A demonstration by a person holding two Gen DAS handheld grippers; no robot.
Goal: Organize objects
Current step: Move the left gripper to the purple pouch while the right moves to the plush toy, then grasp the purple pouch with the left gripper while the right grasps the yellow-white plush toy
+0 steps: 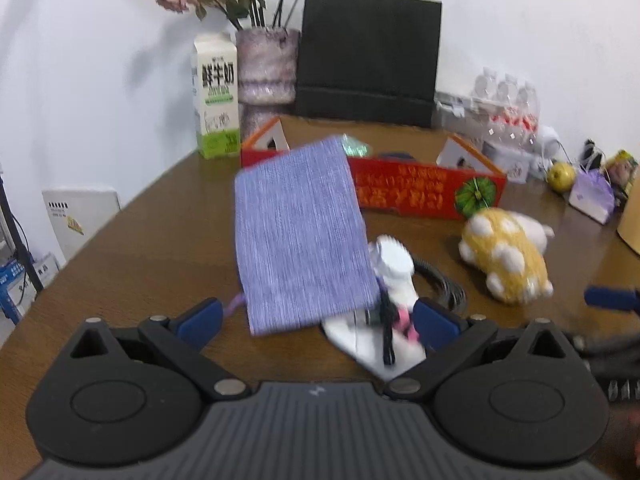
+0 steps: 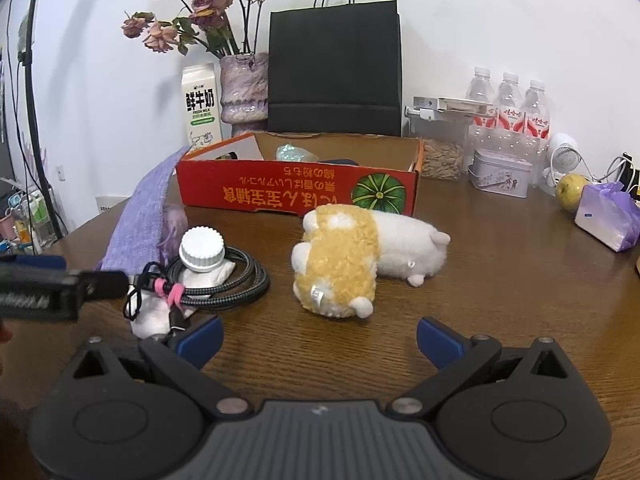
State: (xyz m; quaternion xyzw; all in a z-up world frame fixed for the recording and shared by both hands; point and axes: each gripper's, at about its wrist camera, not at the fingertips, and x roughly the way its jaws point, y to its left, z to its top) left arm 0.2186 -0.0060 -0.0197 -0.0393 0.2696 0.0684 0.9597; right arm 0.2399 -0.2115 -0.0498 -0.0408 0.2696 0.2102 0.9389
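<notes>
While both the left gripper [image 1: 318, 320] and right gripper [image 2: 318, 338] stood spread and empty, the purple cloth [image 1: 302, 236] hung mid-desk, seemingly released toward the red box [image 2: 298, 188] near the far edge.

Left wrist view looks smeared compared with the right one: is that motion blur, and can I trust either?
Left wrist view: motion blur smears the purple cloth and red box lettering. Right wrist view: sharp, the red box print is legible; fisheye bends the table edge in both.
</notes>
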